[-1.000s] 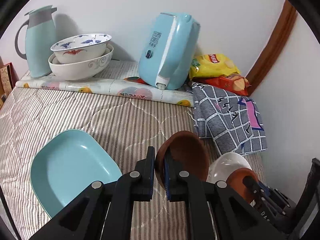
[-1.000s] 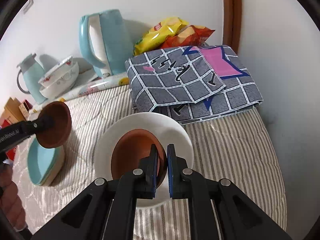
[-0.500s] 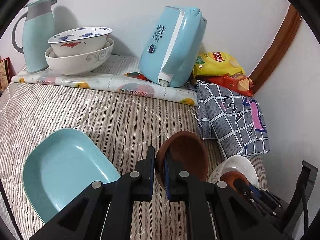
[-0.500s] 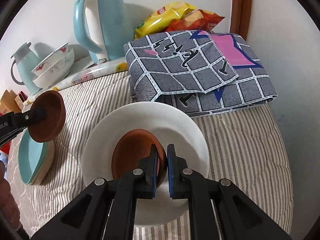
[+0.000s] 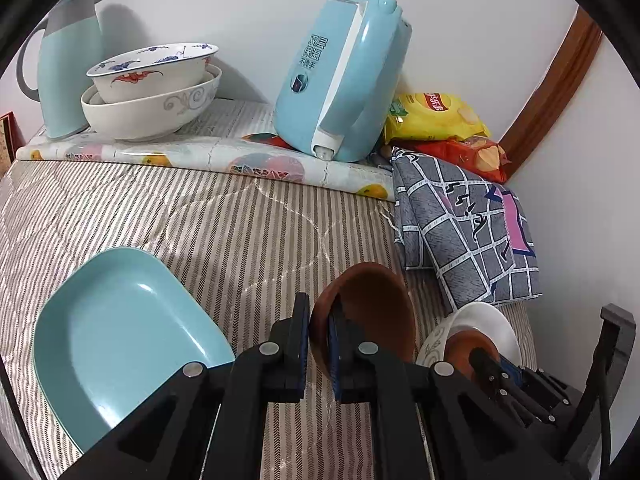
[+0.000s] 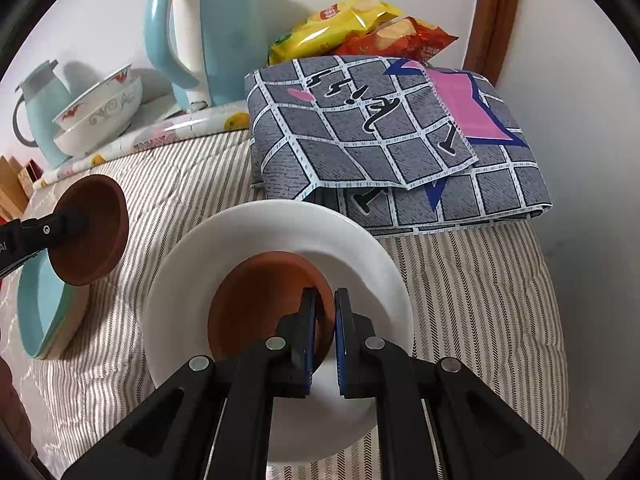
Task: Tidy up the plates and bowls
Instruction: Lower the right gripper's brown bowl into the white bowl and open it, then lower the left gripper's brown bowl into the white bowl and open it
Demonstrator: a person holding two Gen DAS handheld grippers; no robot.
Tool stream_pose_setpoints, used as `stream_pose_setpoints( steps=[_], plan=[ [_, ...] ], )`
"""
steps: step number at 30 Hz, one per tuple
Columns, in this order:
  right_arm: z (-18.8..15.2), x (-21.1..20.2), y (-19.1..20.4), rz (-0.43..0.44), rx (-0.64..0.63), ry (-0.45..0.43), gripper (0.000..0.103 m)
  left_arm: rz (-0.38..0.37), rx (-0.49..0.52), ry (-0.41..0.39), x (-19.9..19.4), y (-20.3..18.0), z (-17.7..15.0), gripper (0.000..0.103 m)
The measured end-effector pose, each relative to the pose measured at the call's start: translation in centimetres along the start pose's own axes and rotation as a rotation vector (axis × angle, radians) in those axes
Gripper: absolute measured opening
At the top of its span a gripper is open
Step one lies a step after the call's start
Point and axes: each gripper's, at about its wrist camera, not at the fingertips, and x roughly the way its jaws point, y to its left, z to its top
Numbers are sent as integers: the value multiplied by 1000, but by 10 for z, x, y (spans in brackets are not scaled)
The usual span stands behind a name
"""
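Note:
My left gripper (image 5: 319, 320) is shut on the rim of a brown bowl (image 5: 372, 312) and holds it tilted above the striped bed cover; it also shows in the right wrist view (image 6: 90, 232). My right gripper (image 6: 325, 312) is shut on the rim of a second brown bowl (image 6: 260, 300) that sits inside a white plate (image 6: 280, 248). The plate (image 5: 488, 320) and that bowl (image 5: 466, 350) show at the lower right of the left wrist view. A teal plate (image 5: 116, 340) lies at the left. Two stacked white bowls (image 5: 152, 92) stand at the back.
A blue kettle (image 5: 344, 80) and a blue thermos jug (image 5: 68, 60) stand on a patterned mat (image 5: 200, 156) by the wall. A folded grey checked cloth (image 6: 392, 140) and snack bags (image 6: 360, 28) lie at the back right. The wall is close on the right.
The right gripper has lowered its brown bowl further into the white plate. The left gripper has drifted slightly with its brown bowl still held.

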Motion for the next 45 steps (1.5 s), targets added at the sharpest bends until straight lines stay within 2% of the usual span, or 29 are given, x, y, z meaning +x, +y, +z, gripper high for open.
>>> stream_pose_setpoints(
  steps=[6,9,19,29,36,45],
  plan=[
    [0,2,3,-20,-28,15,10,2,3,7,0,0,-2,9],
    [-1,3,6,-29,-52,25,14,3,4,8,0,0,-4,9],
    [-3,-1,13,-28,-72,7,37,10,8,11,-9,-1,-11,9],
    [-10,-46,-16,20,19,-91,38,-48,35,-4,-26,-27,-14,9],
    [-27,-73,-46,0,67,-127,38,-95,64,-3,-33,-55,-22,9],
    [-51,-94,-80,-30,112,-138,38,-120,73,45,-17,-80,-34,9]
  ],
)
